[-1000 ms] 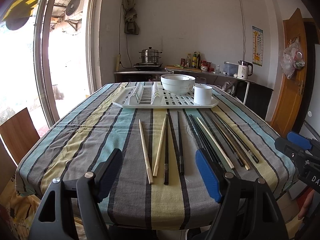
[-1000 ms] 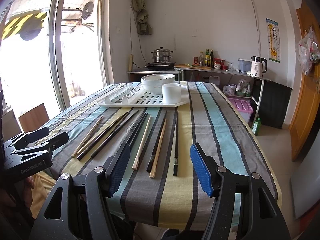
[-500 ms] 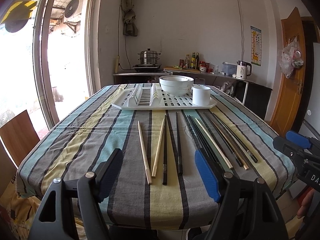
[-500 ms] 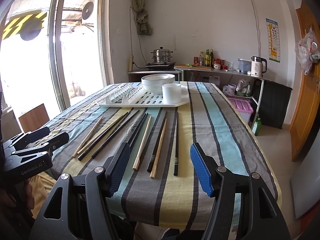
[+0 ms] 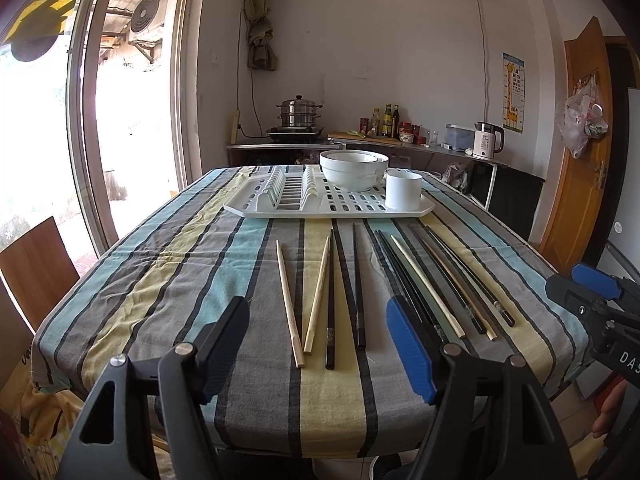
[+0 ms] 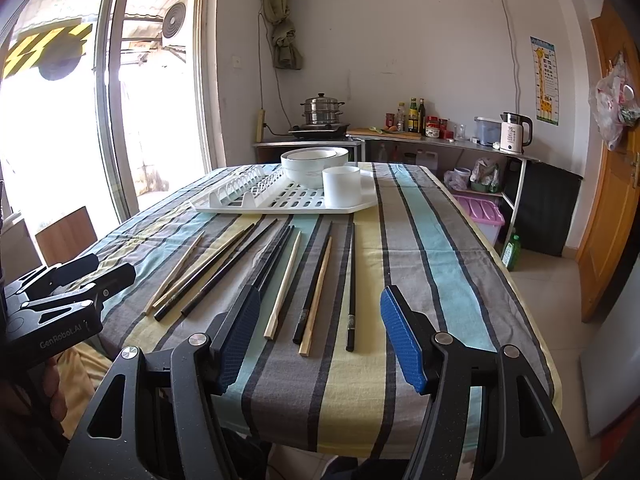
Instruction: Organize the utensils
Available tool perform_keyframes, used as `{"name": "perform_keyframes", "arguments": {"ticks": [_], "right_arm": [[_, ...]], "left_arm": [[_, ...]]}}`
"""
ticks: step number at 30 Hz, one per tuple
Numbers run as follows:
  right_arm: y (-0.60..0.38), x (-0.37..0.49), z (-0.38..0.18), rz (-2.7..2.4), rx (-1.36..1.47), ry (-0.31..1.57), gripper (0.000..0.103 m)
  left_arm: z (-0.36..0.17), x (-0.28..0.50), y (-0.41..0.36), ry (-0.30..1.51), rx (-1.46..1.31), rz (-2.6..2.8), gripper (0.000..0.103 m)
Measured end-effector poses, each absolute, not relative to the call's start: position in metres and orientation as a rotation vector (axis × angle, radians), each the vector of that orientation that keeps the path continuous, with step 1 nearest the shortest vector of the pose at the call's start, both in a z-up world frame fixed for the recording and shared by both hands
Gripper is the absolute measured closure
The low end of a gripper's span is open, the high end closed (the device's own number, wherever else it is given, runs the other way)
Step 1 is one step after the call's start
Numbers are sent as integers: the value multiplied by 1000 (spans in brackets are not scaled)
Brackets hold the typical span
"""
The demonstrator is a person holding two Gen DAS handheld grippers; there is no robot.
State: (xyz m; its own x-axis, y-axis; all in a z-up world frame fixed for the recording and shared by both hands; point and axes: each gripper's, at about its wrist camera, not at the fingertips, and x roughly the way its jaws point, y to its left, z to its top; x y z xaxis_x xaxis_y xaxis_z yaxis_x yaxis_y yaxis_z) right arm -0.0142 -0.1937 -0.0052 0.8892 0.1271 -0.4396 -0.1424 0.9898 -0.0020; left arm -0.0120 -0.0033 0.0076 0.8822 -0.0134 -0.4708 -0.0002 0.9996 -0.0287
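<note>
Near ends of dark chopsticks (image 5: 404, 280) behind left tongs (image 5: 320, 344).

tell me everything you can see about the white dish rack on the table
The white dish rack is a flat tray that looks like plastic, with a slotted floor, cut corners and rows of upright plate ribs on its left half. It lies flat on the striped tablecloth beyond the chopsticks. Stacked white bowls and a white cup stand on it.
</note>
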Motion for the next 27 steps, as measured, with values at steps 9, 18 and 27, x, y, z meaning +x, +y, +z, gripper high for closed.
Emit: {"name": "perform_keyframes", "arguments": {"ticks": [9, 18, 27], "right_arm": [[-194, -14, -5, 141, -33, 453, 40], [-193, -13, -6, 143, -32, 458, 40], [-192, -10, -7, 149, -32, 465, 40]], "left_arm": [[8, -11, -3, 493, -24, -7, 31], [6, -11, -2, 495, -22, -8, 31], [3, -8, 0, 507, -23, -6, 31]]}}
